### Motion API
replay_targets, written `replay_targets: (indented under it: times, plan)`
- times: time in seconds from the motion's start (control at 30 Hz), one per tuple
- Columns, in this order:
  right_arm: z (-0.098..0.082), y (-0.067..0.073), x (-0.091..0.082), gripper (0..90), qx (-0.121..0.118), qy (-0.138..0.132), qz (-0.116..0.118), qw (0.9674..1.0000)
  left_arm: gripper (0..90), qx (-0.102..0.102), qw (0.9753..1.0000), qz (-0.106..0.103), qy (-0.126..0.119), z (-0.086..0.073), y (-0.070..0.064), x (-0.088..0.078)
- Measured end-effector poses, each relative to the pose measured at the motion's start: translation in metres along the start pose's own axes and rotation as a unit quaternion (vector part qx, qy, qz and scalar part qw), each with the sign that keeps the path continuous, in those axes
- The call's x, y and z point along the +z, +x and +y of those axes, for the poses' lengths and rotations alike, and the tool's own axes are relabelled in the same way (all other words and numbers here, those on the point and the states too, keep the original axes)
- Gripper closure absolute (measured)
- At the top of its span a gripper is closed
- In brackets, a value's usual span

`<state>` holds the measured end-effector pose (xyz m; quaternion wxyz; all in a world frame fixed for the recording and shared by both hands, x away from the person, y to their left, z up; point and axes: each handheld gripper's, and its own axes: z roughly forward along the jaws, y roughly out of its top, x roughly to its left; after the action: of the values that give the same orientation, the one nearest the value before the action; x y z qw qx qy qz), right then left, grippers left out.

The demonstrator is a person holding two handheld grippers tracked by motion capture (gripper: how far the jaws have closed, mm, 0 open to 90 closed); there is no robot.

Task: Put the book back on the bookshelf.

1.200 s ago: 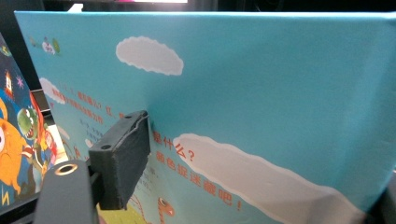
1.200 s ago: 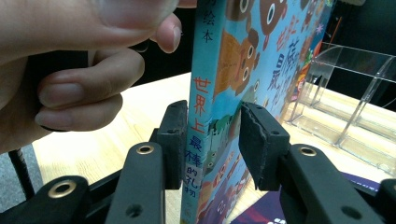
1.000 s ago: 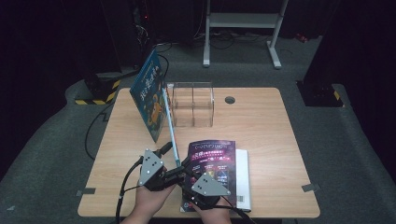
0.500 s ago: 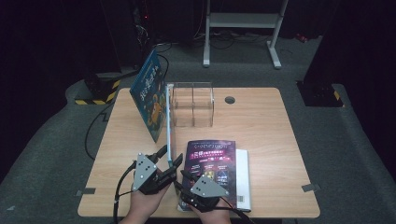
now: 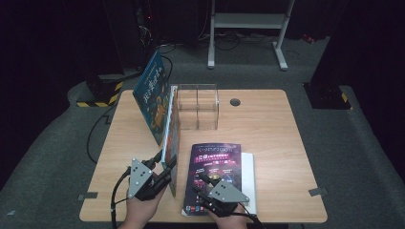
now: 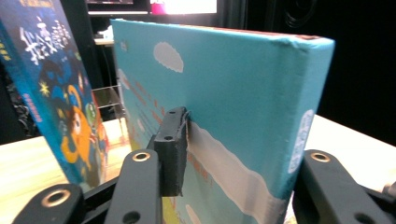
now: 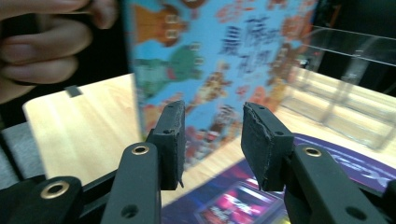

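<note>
Since a second ago the left gripper (image 5: 165,168) has drawn its jaws in around the near end of the upright teal book (image 5: 172,143), and they have just been closing with that book between them; in the left gripper view the left pad (image 6: 173,149) now lies flat against the book's cover (image 6: 219,116) while the other jaw sits past its spine, so the book is clamped. The right gripper (image 5: 203,183) has slid a little across the dark purple book (image 5: 215,167); its jaws stand partly apart with nothing between them (image 7: 212,144). The teal book stands on edge near the table's (image 5: 277,143) front-left part, running from close to the front edge back toward the clear acrylic organizer (image 5: 198,107) at the middle of the far side. Just left of it a second blue picture book (image 5: 152,95) leans upright toward the far-left corner. The purple book lies flat at the middle of the front edge, on top of a white book (image 5: 249,176) that shows along its right side.
</note>
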<state>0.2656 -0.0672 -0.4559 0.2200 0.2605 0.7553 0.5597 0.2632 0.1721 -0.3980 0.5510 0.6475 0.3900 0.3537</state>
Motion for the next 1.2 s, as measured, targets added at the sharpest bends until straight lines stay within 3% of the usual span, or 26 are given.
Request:
replay_targets:
  times: [0.37,0.63,0.8,1.0,1.2]
  plan:
    - [-0.002,-0.047,-0.026,58.8,0.017,-0.007,-0.071,0.9973,63.2,0.003,0.9998,0.021,0.002,-0.001,0.011,-0.009]
    - [-0.013,-0.086,-0.044,58.7,0.029,0.008,-0.125,0.9917,70.4,0.007,0.9993,0.038,0.002,-0.002,0.022,-0.015]
    - [-0.023,-0.095,-0.053,58.7,0.047,0.003,-0.147,0.988,74.7,0.003,0.9988,0.049,0.001,-0.002,0.03,-0.018]
    - [-0.034,-0.098,-0.054,58.8,0.055,0.016,-0.151,0.9869,76.4,0.001,0.9984,0.057,0.005,-0.002,0.039,-0.021]
    - [-0.036,-0.101,-0.058,58.8,0.065,0.011,-0.157,0.9855,76.7,0.01,0.9982,0.058,0.013,-0.001,0.047,-0.023]
